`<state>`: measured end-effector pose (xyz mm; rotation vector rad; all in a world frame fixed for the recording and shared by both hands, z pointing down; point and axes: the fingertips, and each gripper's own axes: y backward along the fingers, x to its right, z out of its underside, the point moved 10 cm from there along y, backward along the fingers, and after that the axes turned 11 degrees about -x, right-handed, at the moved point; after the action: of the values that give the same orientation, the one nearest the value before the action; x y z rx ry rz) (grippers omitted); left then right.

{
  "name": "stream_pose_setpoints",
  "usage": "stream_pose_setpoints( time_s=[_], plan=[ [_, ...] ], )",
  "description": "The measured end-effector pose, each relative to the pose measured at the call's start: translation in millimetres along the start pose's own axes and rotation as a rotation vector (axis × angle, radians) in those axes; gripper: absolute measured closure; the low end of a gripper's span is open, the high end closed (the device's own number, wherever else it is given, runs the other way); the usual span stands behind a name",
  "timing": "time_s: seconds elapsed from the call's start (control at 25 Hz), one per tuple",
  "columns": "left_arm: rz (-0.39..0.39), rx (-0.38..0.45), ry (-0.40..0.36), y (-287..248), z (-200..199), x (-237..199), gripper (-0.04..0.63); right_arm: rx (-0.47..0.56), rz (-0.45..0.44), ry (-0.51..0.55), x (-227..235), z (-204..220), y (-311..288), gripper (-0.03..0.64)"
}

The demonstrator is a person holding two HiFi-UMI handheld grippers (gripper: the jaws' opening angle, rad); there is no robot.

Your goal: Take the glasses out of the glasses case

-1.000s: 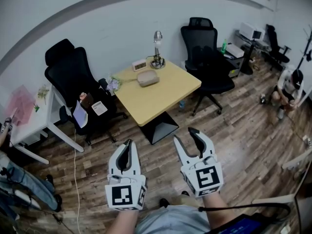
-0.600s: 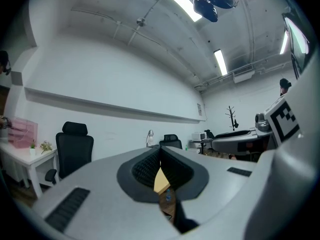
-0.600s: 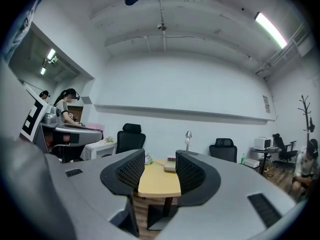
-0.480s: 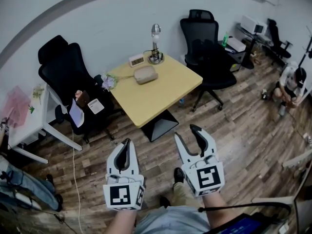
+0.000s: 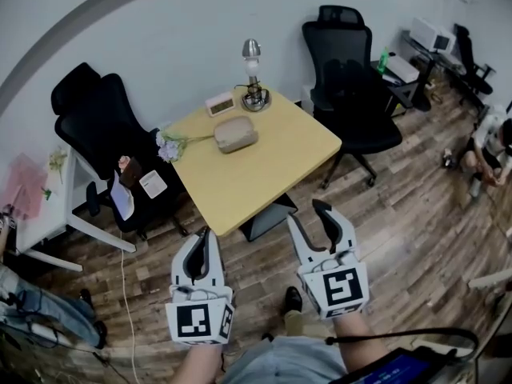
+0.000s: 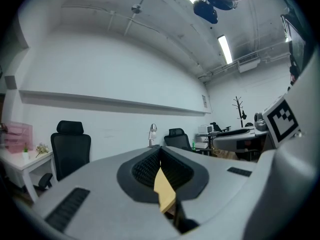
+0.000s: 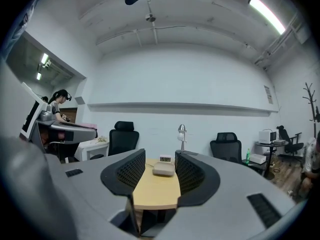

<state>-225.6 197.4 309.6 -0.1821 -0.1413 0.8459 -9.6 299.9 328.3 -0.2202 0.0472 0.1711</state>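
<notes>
The glasses case (image 5: 236,134) sits on the far part of the yellow table (image 5: 276,166), and it looks shut, so no glasses can be seen yet. Both tongs are held low over the wood floor, well apart from the case. The left tongs (image 5: 206,242) are almost closed, with only a thin crack between the two sides, and they hold nothing. The right tongs (image 5: 306,212) are open wide and also hold nothing; in the right gripper view the case shows far off in the gap between the two sides. I think a few things could go wrong from here. A small clock (image 5: 219,103) and a lamp (image 5: 254,74) stand near the case, and some flowers (image 5: 168,145) lie just beside it, so a long reach could bump them or knock them over. The table top looks smooth, so the case may slide away if only one of the tongs pushes on the lid. One should hold it steady while the other opens it. The left tongs would need to open up first, or they will just poke the case. Glasses are thin and slippery, so a hard squeeze could bend them, and a soft one could let them drop.
</notes>
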Motion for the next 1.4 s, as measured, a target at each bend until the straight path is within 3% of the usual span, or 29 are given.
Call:
stream_pose_setpoints(
  time_s=[0.48,1.0,1.4],
  plan=[
    [-0.058,-0.011,-0.013,-96.4,-30.3,17.9,0.589,0.014,-0.073,-0.006,81.4,-17.8,-82.7,0.423],
    [-0.140,-0.029,0.012,-146.1,-26.4,-10.3,0.589,0.000,-0.173,0.030,91.6,-22.7,-157.3,0.426],
    [-0.169,-0.052,0.049,-227.7,-28.4,-60.2,0.589,-0.040,-0.266,0.080,101.6,-34.6,-256.3,0.426]
  ],
)
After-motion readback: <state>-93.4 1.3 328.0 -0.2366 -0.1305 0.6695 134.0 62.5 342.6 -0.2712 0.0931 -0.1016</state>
